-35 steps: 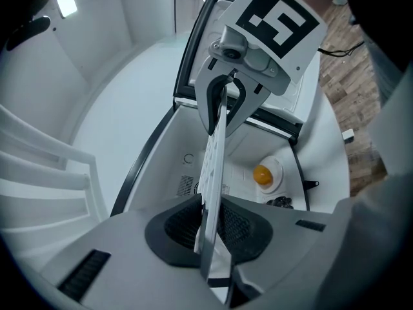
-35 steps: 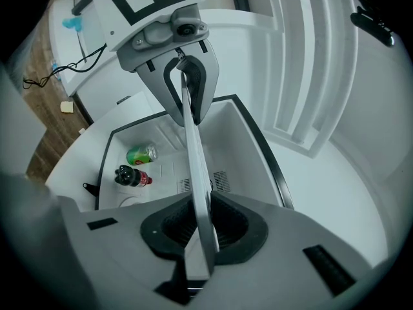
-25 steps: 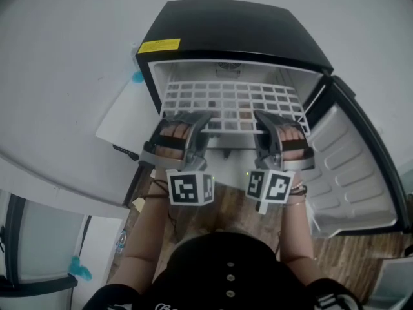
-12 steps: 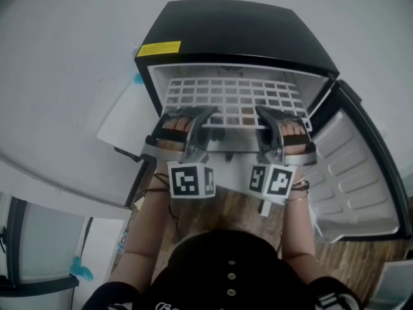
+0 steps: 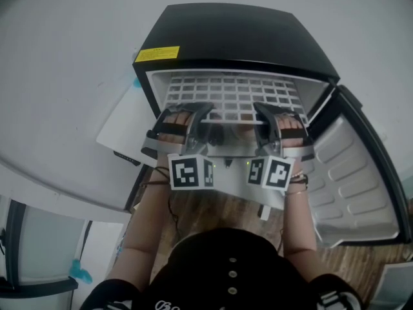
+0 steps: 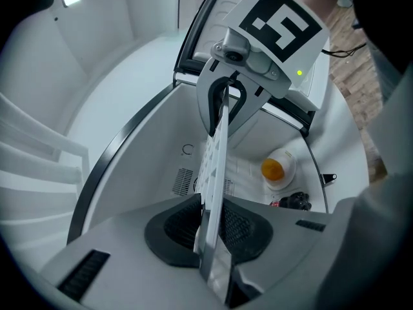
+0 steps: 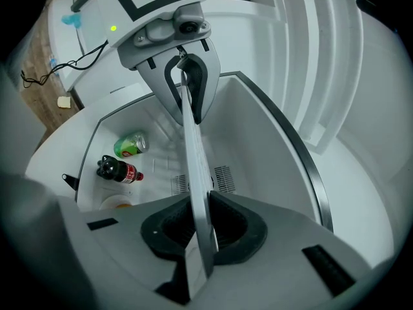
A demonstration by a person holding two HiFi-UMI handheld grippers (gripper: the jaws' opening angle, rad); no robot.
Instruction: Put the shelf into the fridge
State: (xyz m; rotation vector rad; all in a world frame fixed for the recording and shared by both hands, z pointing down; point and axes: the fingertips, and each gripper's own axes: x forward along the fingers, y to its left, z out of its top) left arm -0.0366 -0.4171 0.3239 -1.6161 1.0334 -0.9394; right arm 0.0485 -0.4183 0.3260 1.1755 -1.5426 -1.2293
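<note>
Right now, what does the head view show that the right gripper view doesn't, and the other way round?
Only the head view: the fridge from outside, its black top with a yellow sticker, and the shelf from above as a full white grid.

Only the right gripper view: a green can and a dark bottle with a red label, lying inside the fridge.

Both: the shelf partly inside the open fridge, with the left gripper and the right gripper each clamped on its near edge.
</note>
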